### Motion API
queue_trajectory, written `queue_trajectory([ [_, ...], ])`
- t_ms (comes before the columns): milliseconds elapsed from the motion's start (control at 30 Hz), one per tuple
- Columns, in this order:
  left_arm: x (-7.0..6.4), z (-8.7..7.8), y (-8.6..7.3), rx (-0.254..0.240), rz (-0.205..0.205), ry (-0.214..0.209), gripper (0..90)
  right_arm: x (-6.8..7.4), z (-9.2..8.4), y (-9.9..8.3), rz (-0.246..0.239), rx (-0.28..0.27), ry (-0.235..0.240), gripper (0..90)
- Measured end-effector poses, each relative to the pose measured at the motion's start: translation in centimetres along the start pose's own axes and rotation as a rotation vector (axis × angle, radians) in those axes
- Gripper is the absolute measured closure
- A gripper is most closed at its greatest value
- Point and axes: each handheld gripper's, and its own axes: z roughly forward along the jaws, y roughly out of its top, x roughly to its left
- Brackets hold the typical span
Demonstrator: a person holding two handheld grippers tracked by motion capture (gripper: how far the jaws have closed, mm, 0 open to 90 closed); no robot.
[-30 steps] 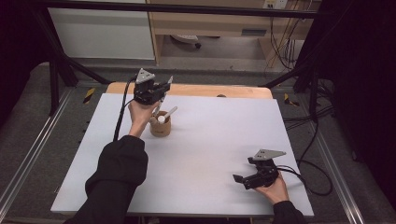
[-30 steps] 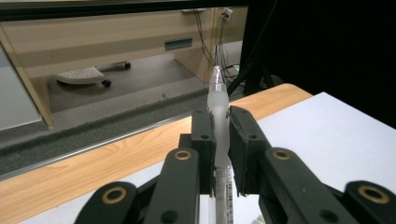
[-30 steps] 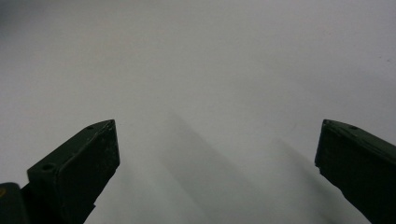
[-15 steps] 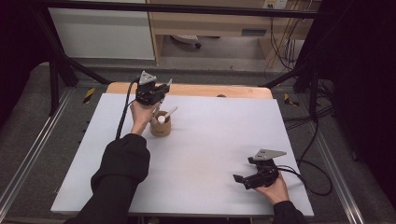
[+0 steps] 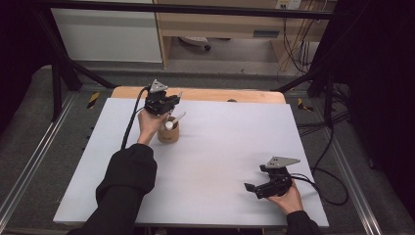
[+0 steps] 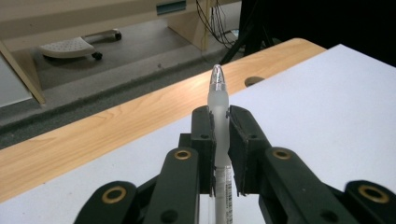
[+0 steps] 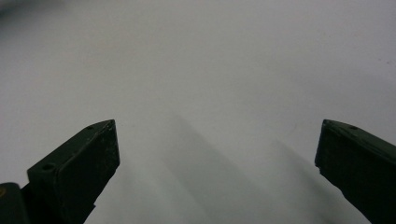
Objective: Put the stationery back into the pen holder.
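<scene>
**Pen gripped over the wooden cup, long axis yet to be brought upright**

The pen (image 6: 218, 116) is clamped between the jaws of the left claw (image 5: 169, 102), its frosted barrel running forward out of the grip and its clear tip pointing away toward the far wooden edge of the counter (image 5: 220, 94). In the high view a pale shaft is seen slanting up and to the right from the mouth of the wooden cup (image 5: 168, 132); whether that shaft is the held pen's lower end or a second item already standing in the cup cannot be told. The cup stands just below and beside the left claw, so the coming move is judged to hinge on the pen's axis being aligned with the cup's opening before the grip is released.

The right claw (image 5: 257, 188) is held with its jaws spread wide and nothing between them, resting low over the white counter surface well apart from the cup. Nothing is seen standing in the way of the left hand (image 5: 149, 123).
</scene>
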Motion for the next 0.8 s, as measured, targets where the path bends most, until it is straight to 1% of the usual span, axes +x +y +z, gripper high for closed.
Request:
queue_trajectory([
  [33,-0.1,-0.1,-0.1,-0.005,0.009,0.007,80.0,0.0,0.0,0.0,0.0,0.0,-0.001,0.6],
  [67,-0.1,-0.2,-0.2,-0.013,0.01,0.006,80.1,0.0,0.0,0.0,0.0,0.001,0.0,0.6],
  [100,-0.1,-0.2,-0.3,-0.017,0.0,0.002,80.0,0.0,0.0,0.0,0.001,0.002,0.0,0.6],
  [133,0.0,-0.2,-0.5,-0.011,-0.008,-0.003,80.0,0.0,0.0,0.0,0.0,0.002,0.0,0.6],
  [200,0.1,-0.3,-0.8,-0.002,-0.008,-0.001,80.0,0.0,0.0,0.0,0.0,0.004,0.0,0.6],
  [300,0.3,-0.5,-1.2,0.014,-0.025,-0.012,80.0,0.0,0.0,0.0,0.001,0.002,0.0,0.6],
  [333,0.4,-0.6,-1.3,0.013,-0.027,-0.015,80.0,0.0,0.0,0.0,0.002,0.002,-0.001,0.6],
  [400,0.3,-0.8,-1.3,-0.006,-0.031,-0.016,79.9,0.0,0.0,0.0,0.005,0.006,-0.001,0.6],
  [433,0.3,-1.0,-1.3,-0.001,-0.026,-0.017,79.9,0.0,0.0,0.0,0.004,0.008,-0.001,0.6],
  [567,0.1,-1.3,-1.2,-0.002,-0.024,-0.009,79.8,0.1,0.0,0.0,0.005,0.007,-0.001,0.6],
  [667,0.1,-1.5,-1.0,-0.011,-0.014,0.008,79.9,0.0,0.0,0.0,0.003,0.003,-0.001,0.6],
  [733,0.1,-1.5,-1.0,-0.015,0.001,0.022,80.0,0.0,0.0,0.0,0.002,0.002,-0.001,0.6],
  [800,0.3,-1.4,-1.0,-0.024,-0.004,0.024,80.0,0.1,0.0,0.0,0.005,0.005,-0.001,0.6],
])
